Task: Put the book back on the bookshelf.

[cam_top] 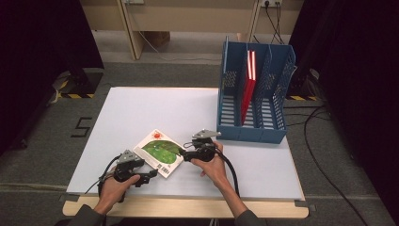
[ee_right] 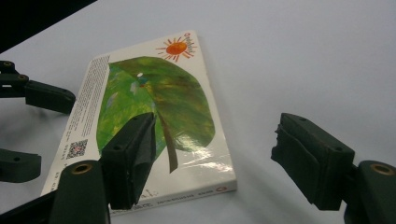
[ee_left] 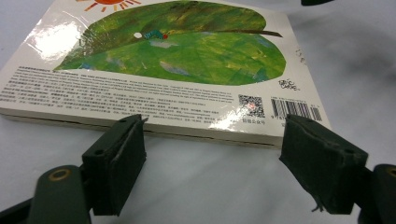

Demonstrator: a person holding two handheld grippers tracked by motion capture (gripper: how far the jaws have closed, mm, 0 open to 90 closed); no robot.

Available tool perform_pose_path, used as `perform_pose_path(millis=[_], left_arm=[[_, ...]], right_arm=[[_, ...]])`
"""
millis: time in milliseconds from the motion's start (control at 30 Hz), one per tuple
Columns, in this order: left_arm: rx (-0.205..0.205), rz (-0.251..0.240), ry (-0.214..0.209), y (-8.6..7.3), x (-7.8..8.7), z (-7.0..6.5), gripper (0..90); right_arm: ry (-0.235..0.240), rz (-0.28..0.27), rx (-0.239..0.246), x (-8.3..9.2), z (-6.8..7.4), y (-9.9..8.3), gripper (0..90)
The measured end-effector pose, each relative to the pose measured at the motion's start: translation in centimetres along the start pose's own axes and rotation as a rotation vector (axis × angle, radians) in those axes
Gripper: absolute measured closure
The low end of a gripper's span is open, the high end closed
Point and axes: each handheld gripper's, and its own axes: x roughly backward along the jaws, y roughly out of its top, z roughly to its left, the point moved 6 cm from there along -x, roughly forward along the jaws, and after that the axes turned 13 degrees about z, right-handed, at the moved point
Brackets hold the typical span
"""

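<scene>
Your flat glossy green-leaf picture book [cam_top: 160,151] lies at 12 o'clock of your left gripper [cam_top: 149,175] and 9 o'clock of your right gripper [cam_top: 184,155]; both gape wide, holding nothing.

Book [cam_top: 161,151] flat on table [cam_top: 141,108] btwn left gripper [cam_top: 149,175] & right gripper [cam_top: 184,155], both open; blue rack [cam_top: 277,75] behind.

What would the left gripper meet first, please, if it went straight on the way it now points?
Most likely the picture book: the left gripper has its open jaws facing the book's near edge, level with the table, with little bare surface between. Its exact height is hard to judge.
</scene>
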Motion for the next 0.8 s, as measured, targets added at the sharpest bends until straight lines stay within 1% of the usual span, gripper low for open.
perform_pose_path(millis=[67, 133, 167, 267, 333, 400, 500, 533, 567, 600, 633, 667, 700, 800], left_arm=[[0.0, 0.0, -0.001, 0.0, 0.0, 0.0, 20.8], [0.0, 0.0, -0.002, 0.0, 0.0, 0.0, 21.0], [0.0, 0.0, -0.001, 0.0, 0.0, 0.0, 20.9], [-0.001, 0.0, 0.002, 0.0, 0.0, 0.0, 20.8], [-0.001, 0.0, 0.002, 0.0, 0.0, 0.0, 20.9], [-0.001, 0.002, 0.002, 0.0, 0.0, 0.0, 21.0], [-0.002, 0.0, 0.0, 0.0, 0.0, 0.0, 20.8], [-0.002, 0.001, 0.002, 0.0, 0.0, 0.0, 20.7], [-0.003, 0.002, 0.002, 0.0, 0.0, 0.0, 20.7], [-0.002, 0.002, 0.002, 0.0, 0.0, 0.0, 20.7], [-0.004, 0.0, 0.0, 0.0, 0.0, 0.0, 20.7], [-0.004, 0.0, 0.0, 0.0, 0.0, 0.0, 20.7], [-0.005, 0.0, 0.001, 0.0, 0.0, 0.0, 20.7], [-0.009, 0.0, 0.003, 0.0, -0.1, 0.0, 20.6]], right_arm=[[0.003, 0.01, 0.013, -0.3, 0.2, -0.1, 29.5], [0.004, 0.021, 0.01, -0.7, 0.3, -0.2, 29.5], [0.004, 0.024, 0.017, -0.8, 0.2, -0.2, 29.7], [0.011, 0.041, 0.008, -1.2, 0.2, -0.3, 30.3], [0.011, 0.059, 0.013, -1.5, 0.3, -0.4, 30.6], [0.026, 0.069, 0.019, -1.7, 0.5, -0.5, 30.6], [0.03, 0.085, 0.018, -1.9, 0.6, -0.6, 30.4], [0.032, 0.084, 0.026, -2.1, 0.6, -0.5, 30.3], [0.033, 0.089, 0.01, -2.1, 0.6, -0.6, 30.5], [0.038, 0.083, 0.023, -2.2, 0.6, -0.5, 30.7], [0.05, 0.101, 0.008, -2.2, 0.8, -0.6, 30.7], [0.063, 0.111, 0.009, -2.3, 0.9, -0.7, 31.6], [0.074, 0.118, 0.011, -2.4, 1.0, -0.8, 30.3], [0.073, 0.13, 0.018, -2.4, 1.1, -0.8, 30.8]])
